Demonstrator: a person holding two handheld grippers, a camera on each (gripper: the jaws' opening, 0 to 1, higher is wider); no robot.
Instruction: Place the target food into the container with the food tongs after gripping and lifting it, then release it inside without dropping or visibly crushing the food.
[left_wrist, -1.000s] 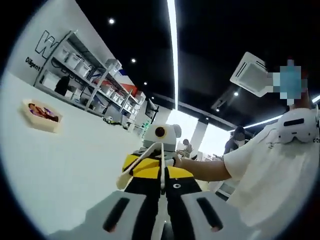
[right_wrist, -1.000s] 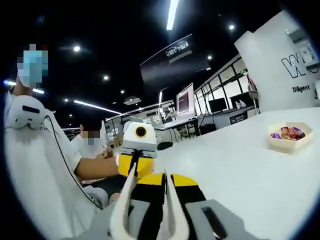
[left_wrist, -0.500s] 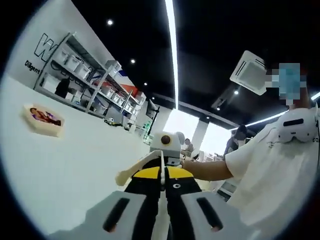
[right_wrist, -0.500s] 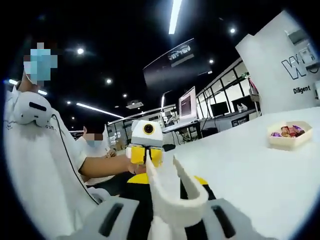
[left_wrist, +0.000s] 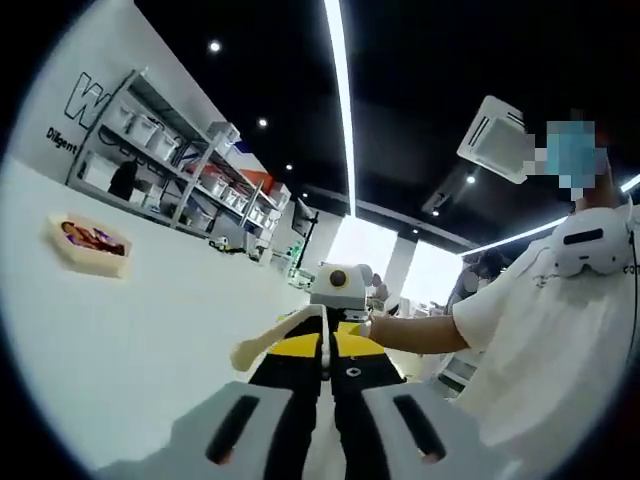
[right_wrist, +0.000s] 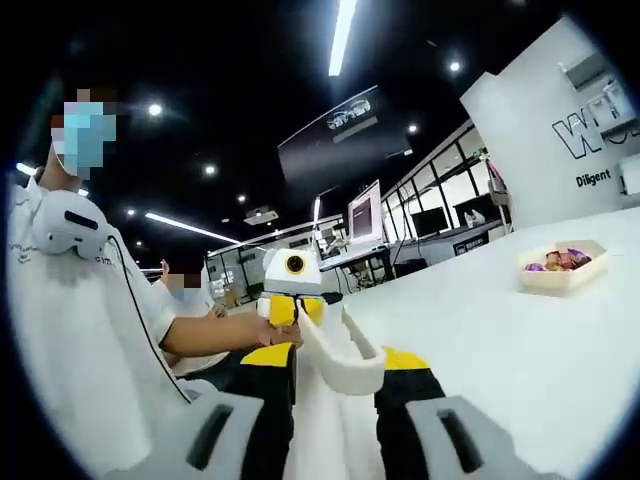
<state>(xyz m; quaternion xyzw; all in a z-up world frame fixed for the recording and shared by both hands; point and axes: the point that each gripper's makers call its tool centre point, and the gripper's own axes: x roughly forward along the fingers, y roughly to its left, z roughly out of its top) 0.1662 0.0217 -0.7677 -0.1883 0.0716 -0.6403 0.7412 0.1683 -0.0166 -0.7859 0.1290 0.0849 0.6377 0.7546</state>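
The tongs (right_wrist: 335, 395) sat upright between the jaws of the right claw (right_wrist: 332, 440), clamped at their bent spring end, where a second earlier they had lain flatter and lower in the right gripper view. Their two white arms pointed away toward the left claw (right_wrist: 291, 295), which the person held level with them. In the left gripper view the left claw (left_wrist: 327, 400) had its jaws pressed together on nothing, and the tongs (left_wrist: 268, 340) showed as a pale tip beside the right claw (left_wrist: 338, 290). The tray of wrapped snacks (right_wrist: 562, 268) rested far off on the white desk (right_wrist: 500, 340), well apart from both claws; it also showed in the left gripper view (left_wrist: 88, 243). By my judgement the tool had only just been readied; no food had been gripped, and which piece was the target, or where the container stood, could not be told.
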